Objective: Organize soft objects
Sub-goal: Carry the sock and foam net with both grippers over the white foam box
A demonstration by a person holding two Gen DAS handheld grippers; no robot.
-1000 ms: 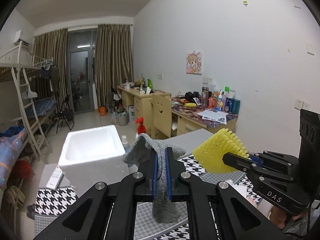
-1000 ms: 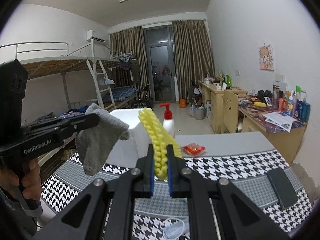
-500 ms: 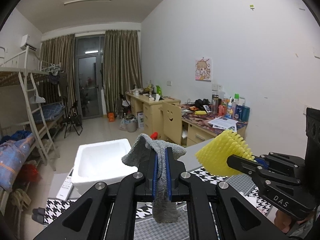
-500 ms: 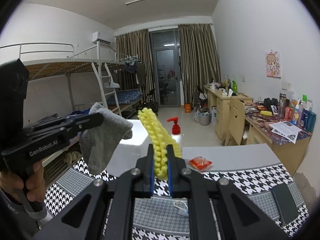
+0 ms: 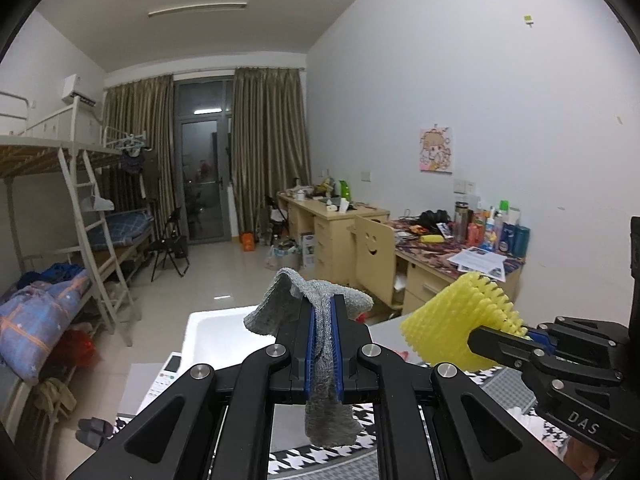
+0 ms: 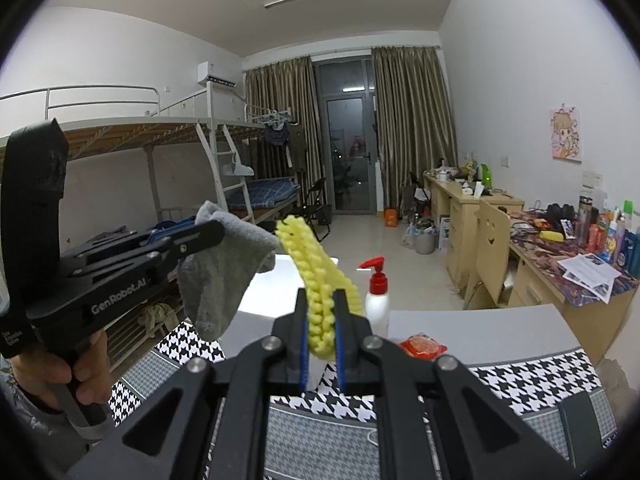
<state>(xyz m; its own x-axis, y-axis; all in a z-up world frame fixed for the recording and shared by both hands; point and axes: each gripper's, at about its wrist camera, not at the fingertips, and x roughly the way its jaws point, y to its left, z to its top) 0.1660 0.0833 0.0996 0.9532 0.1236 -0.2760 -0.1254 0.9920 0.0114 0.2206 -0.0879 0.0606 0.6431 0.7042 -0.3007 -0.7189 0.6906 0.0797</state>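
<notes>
L gripper point(image 5: 322, 344) pinching grey sock point(image 5: 328, 400), dangling in air | R gripper point(image 6: 322, 334) pinching yellow foam mesh point(image 6: 316, 276), also aloft | white foam box point(image 5: 216, 332) waiting at table's far-left corner | progress: both picked, neither placed yet

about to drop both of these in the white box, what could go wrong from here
The grey sock is pinched mid-length by the left gripper, and its loose toe end could drape over the white foam box rim instead of falling in.

The yellow foam net is springy; on release from the right gripper it might bounce out.

The pump bottle stands close beside the box, and a low pass by the right gripper may tip it.
</notes>
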